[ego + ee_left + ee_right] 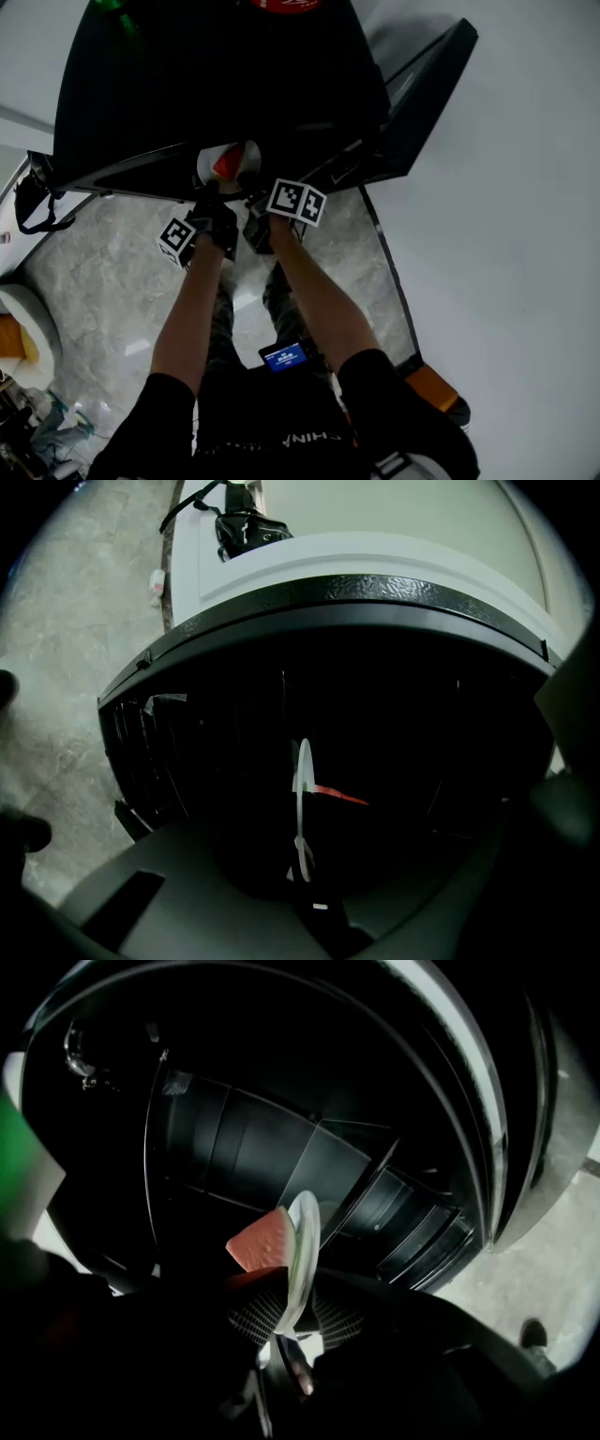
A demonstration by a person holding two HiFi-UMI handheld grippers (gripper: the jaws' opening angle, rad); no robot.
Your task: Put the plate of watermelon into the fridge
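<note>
- Right gripper [292,1314] is clenched on the rim of the white plate [304,1232]; I see a watermelon slice [261,1239] lying on it.
- Left gripper [307,897] pinches the same plate's rim.
- Both hold the plate at the dark mouth of the open fridge [216,84].

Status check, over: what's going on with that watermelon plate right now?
Grippers: left gripper and right gripper both shut on plate rim. Plate carries watermelon slice, held at open fridge mouth. Nothing visible blocking it.
</note>
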